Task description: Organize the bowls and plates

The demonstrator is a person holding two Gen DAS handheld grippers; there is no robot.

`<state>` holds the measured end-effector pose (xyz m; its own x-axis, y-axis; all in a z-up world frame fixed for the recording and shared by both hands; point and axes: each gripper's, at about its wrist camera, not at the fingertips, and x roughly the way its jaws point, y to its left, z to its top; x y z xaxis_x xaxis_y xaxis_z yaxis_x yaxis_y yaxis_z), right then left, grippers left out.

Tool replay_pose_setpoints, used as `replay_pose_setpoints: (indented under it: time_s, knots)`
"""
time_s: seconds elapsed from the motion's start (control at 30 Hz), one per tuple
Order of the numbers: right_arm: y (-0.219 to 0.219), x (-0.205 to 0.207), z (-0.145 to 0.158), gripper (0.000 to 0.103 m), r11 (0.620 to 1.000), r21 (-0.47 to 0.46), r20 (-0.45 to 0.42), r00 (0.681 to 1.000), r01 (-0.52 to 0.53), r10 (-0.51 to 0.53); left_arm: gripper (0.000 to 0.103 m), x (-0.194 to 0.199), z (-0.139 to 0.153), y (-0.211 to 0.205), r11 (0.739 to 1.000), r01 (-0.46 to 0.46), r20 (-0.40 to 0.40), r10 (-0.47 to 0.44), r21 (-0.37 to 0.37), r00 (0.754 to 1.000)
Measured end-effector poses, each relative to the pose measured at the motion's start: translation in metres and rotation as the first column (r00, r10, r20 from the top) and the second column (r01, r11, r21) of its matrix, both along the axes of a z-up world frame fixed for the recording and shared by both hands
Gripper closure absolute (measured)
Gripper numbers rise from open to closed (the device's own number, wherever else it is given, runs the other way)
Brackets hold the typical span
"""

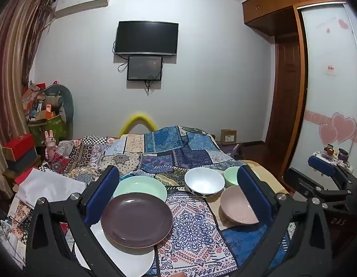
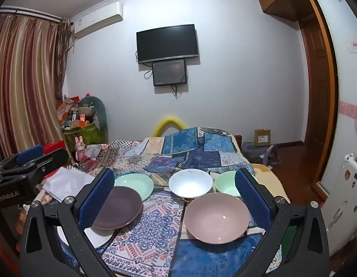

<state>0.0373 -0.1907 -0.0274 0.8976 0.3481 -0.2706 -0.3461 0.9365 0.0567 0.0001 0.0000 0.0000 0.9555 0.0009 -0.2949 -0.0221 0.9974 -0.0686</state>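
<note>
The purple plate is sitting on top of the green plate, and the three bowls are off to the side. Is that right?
Not quite. The purple plate sits on top of the white plate, not the green plate, which lies just behind it. The left wrist view shows this. The three bowls are indeed off to the side: white bowl, green bowl, pink bowl.

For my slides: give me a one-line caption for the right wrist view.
Open right tongs hover over a pink bowl, white bowl, green bowl and stacked plates on a patchwork cloth.
</note>
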Motion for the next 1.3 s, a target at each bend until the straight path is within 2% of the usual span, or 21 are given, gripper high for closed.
replay_pose_setpoints:
  time_s: [0.8, 1.3]
  knots:
    - [0.0064, -0.0029, 0.0051, 0.000, 1.000, 0.002, 0.019, 1.000, -0.012, 0.012, 0.000, 0.0004, -0.0041, -0.0032, 0.999, 0.013, 0.009, -0.014, 0.034, 1.000]
    - [0.0071, -0.0042, 0.0028, 0.000, 1.000, 0.009, 0.022, 1.000, -0.016, 0.016, 0.000, 0.0003, -0.0032, -0.0031, 1.000, 0.015, 0.004, -0.015, 0.022, 1.000]
